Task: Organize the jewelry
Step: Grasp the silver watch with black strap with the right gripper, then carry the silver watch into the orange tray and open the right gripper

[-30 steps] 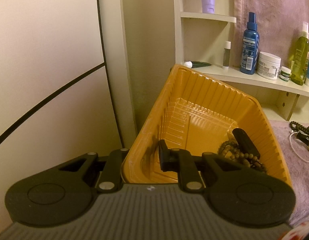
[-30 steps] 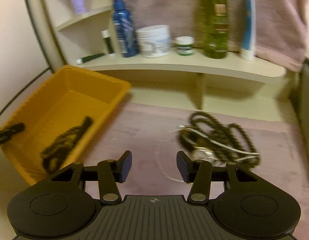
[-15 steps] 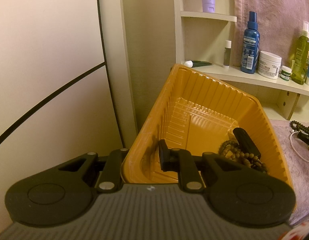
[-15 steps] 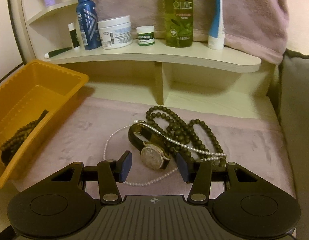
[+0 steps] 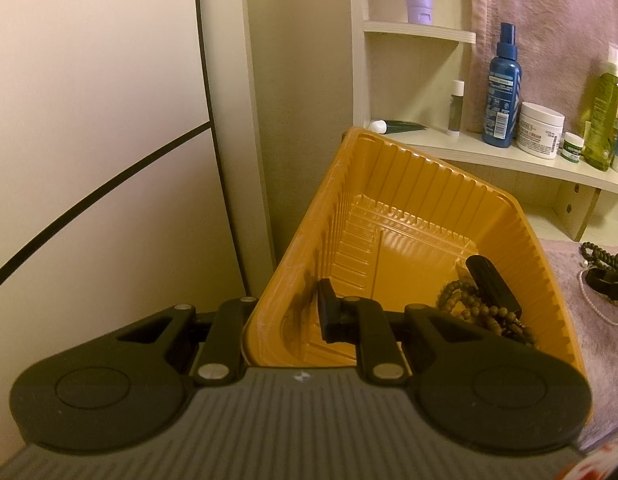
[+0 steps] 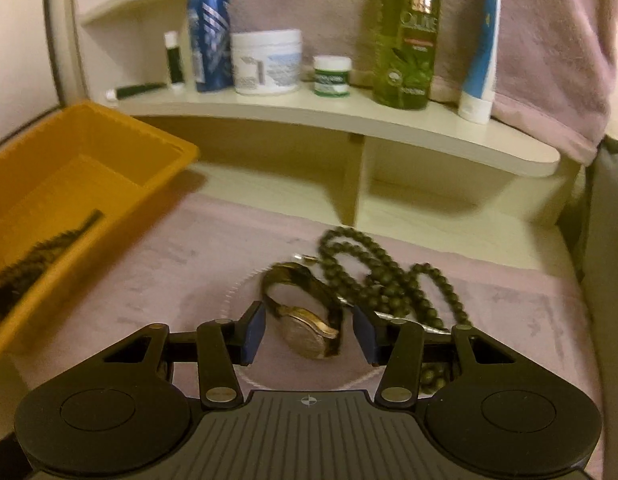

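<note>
My left gripper [image 5: 287, 312] is shut on the near left wall of the orange tray [image 5: 429, 184], one finger inside and one outside. In the tray lies a brown bead bracelet [image 5: 481, 312] with a black piece [image 5: 493, 280]. My right gripper [image 6: 309, 330] is open, low over the pink cloth [image 6: 189, 272], with a gold wristwatch [image 6: 305, 328] between its fingers. A dark bead necklace [image 6: 389, 280] and a thin pearl strand lie tangled just beyond and right of the watch. The tray also shows at the left of the right wrist view [image 6: 121, 136].
A curved shelf [image 6: 389, 128] behind the cloth carries a blue spray bottle [image 6: 209, 32], a white jar [image 6: 267, 62], a small green-labelled jar [image 6: 332, 76], an olive-green bottle [image 6: 407, 32] and a blue tube [image 6: 481, 48]. A pink towel hangs behind. A pale wall panel stands left of the tray.
My right gripper has moved forward and down so the watch now sits between its open fingers. The left gripper and tray have not moved.
</note>
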The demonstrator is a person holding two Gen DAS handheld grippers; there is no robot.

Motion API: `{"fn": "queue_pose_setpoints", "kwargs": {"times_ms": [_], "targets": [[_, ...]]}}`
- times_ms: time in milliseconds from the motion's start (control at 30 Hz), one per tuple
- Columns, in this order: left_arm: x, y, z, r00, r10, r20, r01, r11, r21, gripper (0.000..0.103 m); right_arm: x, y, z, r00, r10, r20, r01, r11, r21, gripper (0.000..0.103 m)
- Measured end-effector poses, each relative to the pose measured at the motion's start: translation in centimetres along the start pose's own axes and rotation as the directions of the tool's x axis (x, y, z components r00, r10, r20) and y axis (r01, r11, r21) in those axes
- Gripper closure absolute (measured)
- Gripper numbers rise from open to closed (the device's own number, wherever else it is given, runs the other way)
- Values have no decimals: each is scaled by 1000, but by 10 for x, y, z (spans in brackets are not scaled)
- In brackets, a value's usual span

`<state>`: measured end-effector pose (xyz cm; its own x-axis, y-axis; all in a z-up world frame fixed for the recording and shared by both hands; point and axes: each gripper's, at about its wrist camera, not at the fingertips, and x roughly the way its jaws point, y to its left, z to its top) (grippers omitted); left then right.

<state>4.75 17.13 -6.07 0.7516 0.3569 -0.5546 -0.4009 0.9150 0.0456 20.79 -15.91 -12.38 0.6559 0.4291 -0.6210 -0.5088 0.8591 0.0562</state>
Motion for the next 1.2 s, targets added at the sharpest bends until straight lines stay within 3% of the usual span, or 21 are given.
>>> {"fn": "queue_pose_setpoints", "kwargs": {"times_ms": [233, 367, 600, 733, 933, 1067, 1200], "targets": [[0, -1, 0, 1000, 1, 0, -1, 1000, 0, 87, 9, -6, -5, 1000, 28, 8, -28, 998, 54, 54], [0, -1, 0, 1000, 2, -1, -2, 1000, 2, 87, 7, -11, -4, 999, 40, 14, -41, 995, 92, 73], [-1, -1, 0, 1000, 2, 0, -2, 1000, 7, 87, -12, -8, -2, 993, 106, 46, -113, 976, 188, 73], [-1, -2, 1, 1000, 2, -1, -2, 1000, 7, 87, -29, 13, 13, 973, 209, 100, -225, 955, 192, 73], [-1, -2, 2, 1000, 0, -6, 0, 1000, 8, 87, -28, 69, 40, 917, 382, 112, -394, 910, 127, 73], [0, -2, 3, 1000, -2, -12, 3, 1000, 15, 87, -15, 108, 46, 897, 438, 64, -441, 895, 63, 73], [1, -2, 4, 1000, -2, -22, 2, 1000, 19, 87, 1, 137, 42, 898, 440, 13, -440, 898, 17, 73]]}}
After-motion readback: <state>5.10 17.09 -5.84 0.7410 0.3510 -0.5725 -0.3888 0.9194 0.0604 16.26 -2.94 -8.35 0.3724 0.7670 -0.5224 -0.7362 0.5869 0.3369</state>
